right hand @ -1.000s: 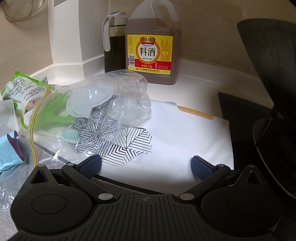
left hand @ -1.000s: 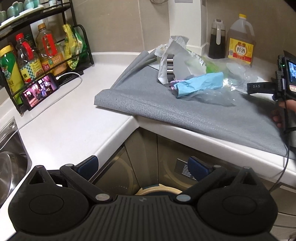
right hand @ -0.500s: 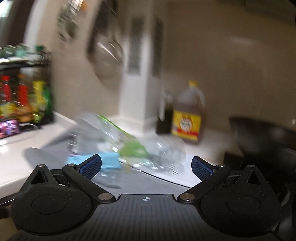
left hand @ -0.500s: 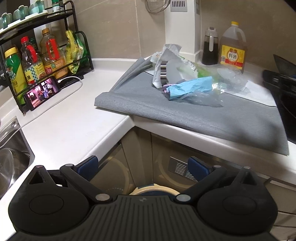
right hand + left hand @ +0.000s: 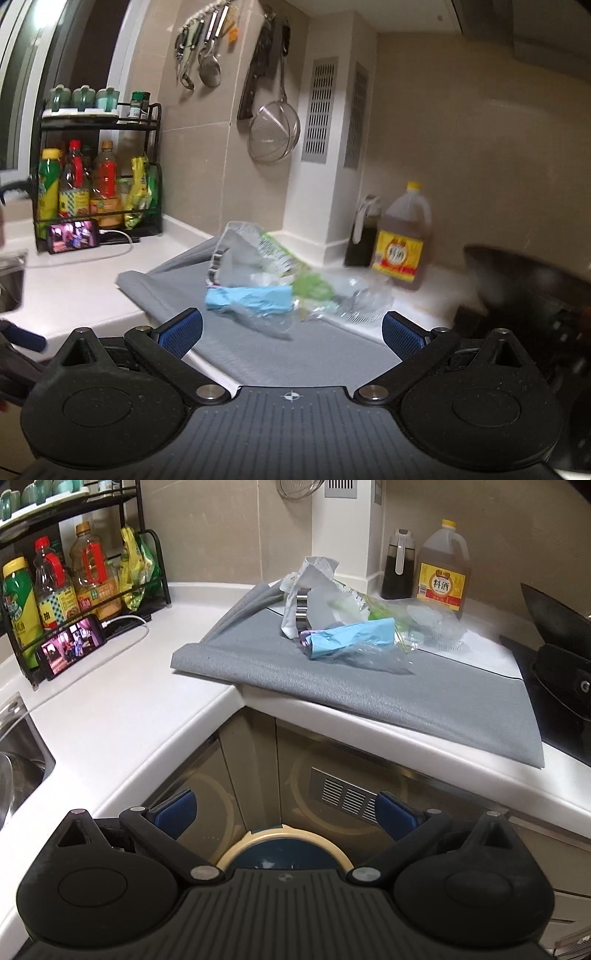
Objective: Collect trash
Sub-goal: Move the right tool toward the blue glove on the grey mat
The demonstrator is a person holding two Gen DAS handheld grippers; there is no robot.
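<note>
A pile of trash lies on a grey cloth mat (image 5: 369, 686) on the corner counter: a blue wrapper (image 5: 351, 638) (image 5: 251, 299), a white crumpled bag (image 5: 310, 590), a green-printed plastic bag (image 5: 365, 609) (image 5: 314, 288) and clear plastic (image 5: 436, 624) (image 5: 365, 295). My left gripper (image 5: 284, 810) is open and empty, off the counter in front of the cabinet, above a round bin rim (image 5: 280, 836). My right gripper (image 5: 291, 328) is open and empty, held back from the pile.
A black rack of bottles (image 5: 74, 590) and a lit phone (image 5: 70, 648) stand at the left. A sink (image 5: 14, 753) is at the far left. An oil jug (image 5: 443, 576) and dark bottle (image 5: 397, 568) stand behind the pile. A black wok (image 5: 554, 635) is at the right.
Both grippers have pulled back from the counter. The right one was close over the clear plastic and now views the whole pile from farther away. The trash has not moved.
</note>
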